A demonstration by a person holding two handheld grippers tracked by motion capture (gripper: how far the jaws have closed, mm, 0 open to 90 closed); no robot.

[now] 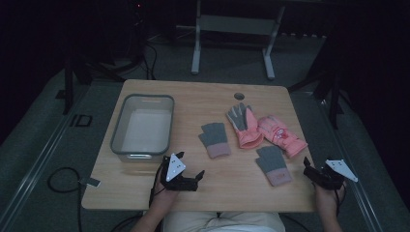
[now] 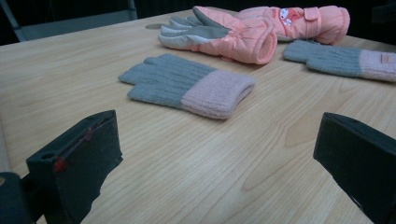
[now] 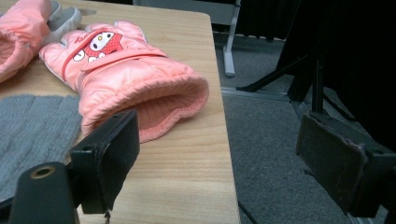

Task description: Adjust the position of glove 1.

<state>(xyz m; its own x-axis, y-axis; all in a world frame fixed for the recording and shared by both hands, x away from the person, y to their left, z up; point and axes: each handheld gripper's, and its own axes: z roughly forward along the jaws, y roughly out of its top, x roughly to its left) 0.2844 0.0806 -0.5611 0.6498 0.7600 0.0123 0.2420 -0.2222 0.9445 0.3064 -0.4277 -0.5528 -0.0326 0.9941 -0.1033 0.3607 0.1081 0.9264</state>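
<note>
Left gripper [image 1: 189, 170]: nearest the camera in the high view, a black two-jaw tool with a grey three-cornered plate, held low over the near edge of the light wooden table [image 1: 145, 191]; its jaws stand wide apart with nothing between them, seen also in the left gripper view [image 2: 224, 163].
Clear plastic bin [image 1: 117, 130]: a grey-rimmed rectangular tub at the table's left side, just beyond the left gripper.
Left knit glove [image 1: 214, 139]: grey wool with a pale pink cuff, flat near the table's middle, cuff toward the person; in the left gripper view [image 2: 187, 85] it lies ahead of the open jaws, apart from them.
Padded glove with grey palm [image 1: 243, 125]: salmon-pink, palm up, fingers pointing away, just right of the left knit glove.
Padded glove with cartoon patch [image 1: 281, 135]: salmon-pink, touching the first padded glove's right side, its open cuff toward the right edge; in the right gripper view [image 3: 126, 77] the cuff mouth lies just beyond the left jaw.
Right knit glove [image 1: 273, 165]: grey with a pink cuff, near the padded pair, cuff toward the person.
Right gripper [image 1: 309, 170]: black, with grey plate, at the table's near right corner; jaws spread wide and empty, also in the right gripper view [image 3: 219, 163], one over the table's edge, one over grey carpet [image 3: 266, 140].
</note>
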